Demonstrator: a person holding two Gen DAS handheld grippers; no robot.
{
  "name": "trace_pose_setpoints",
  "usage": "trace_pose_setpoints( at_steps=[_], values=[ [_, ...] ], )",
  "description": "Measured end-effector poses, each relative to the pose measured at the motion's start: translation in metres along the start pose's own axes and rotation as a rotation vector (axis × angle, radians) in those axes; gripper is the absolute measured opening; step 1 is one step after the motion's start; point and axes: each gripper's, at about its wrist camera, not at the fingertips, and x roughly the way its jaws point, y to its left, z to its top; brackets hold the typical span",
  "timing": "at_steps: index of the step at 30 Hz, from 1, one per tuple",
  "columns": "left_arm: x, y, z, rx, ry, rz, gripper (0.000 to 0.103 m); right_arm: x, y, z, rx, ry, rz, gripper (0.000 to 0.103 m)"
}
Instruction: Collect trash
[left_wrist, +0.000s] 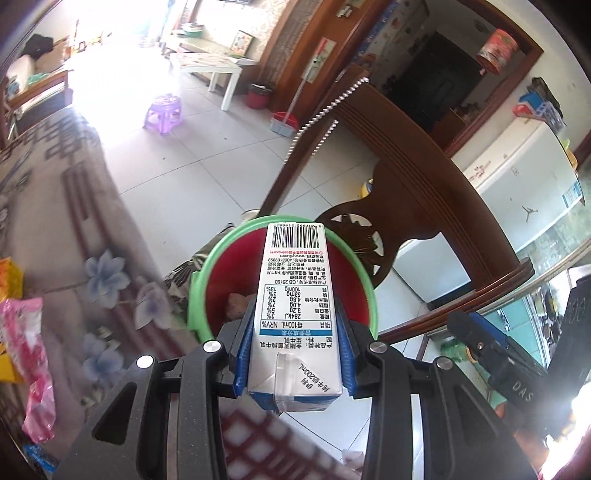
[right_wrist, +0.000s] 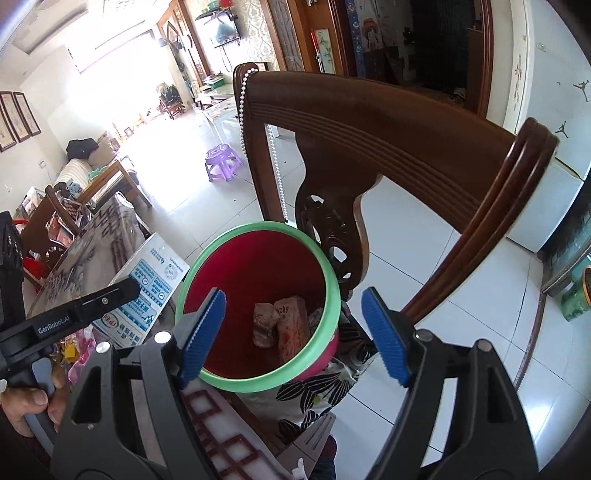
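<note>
Both blue pads of the left claw (left_wrist: 295, 354) clamp the milk carton (left_wrist: 293, 314) just ahead over the green-rimmed bin (left_wrist: 207, 273); centre it past the rim before releasing, while the right claw (right_wrist: 295, 332) hovers apart, empty.

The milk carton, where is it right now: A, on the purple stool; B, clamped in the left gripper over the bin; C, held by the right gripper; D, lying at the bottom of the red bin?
B: the left gripper clamps the milk carton between its blue pads, above the green-rimmed bin.
</note>
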Motion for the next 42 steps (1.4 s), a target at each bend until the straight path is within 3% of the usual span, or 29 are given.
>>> trace_pose_setpoints(
  at_steps=[2, 3, 4, 5, 11, 19, 29, 35, 42],
  values=[
    [0.004, -0.007, 0.003, 0.016, 0.003, -0.009, 0.036, 0.001, -0.002, -0.002, 0.008, -0.003, -0.002, 0.074],
    [0.006, -0.008, 0.003, 0.024, 0.001, -0.013, 0.042, 0.002, -0.002, -0.002, 0.010, -0.002, 0.000, 0.074],
    [0.007, -0.009, 0.004, 0.032, 0.000, -0.009, 0.066, 0.001, -0.002, -0.003, 0.011, -0.002, 0.001, 0.074],
    [0.006, -0.011, 0.005, 0.036, -0.010, 0.000, 0.075, 0.001, -0.003, -0.004, 0.010, -0.004, 0.003, 0.074],
    [-0.024, 0.005, 0.000, 0.008, -0.068, 0.053, 0.073, 0.000, 0.010, -0.007, -0.020, 0.004, 0.031, 0.074],
    [-0.096, 0.057, -0.046, -0.115, -0.140, 0.169, 0.073, 0.004, 0.057, -0.023, -0.101, 0.043, 0.086, 0.074],
    [-0.164, 0.144, -0.106, -0.292, -0.181, 0.256, 0.073, -0.012, 0.156, -0.065, -0.244, 0.082, 0.169, 0.074],
    [-0.201, 0.183, -0.140, -0.300, -0.185, 0.337, 0.073, -0.014, 0.215, -0.100, -0.324, 0.133, 0.230, 0.074],
    [-0.250, 0.253, -0.196, -0.457, -0.183, 0.398, 0.073, -0.015, 0.313, -0.147, -0.542, 0.236, 0.325, 0.076]
  ],
)
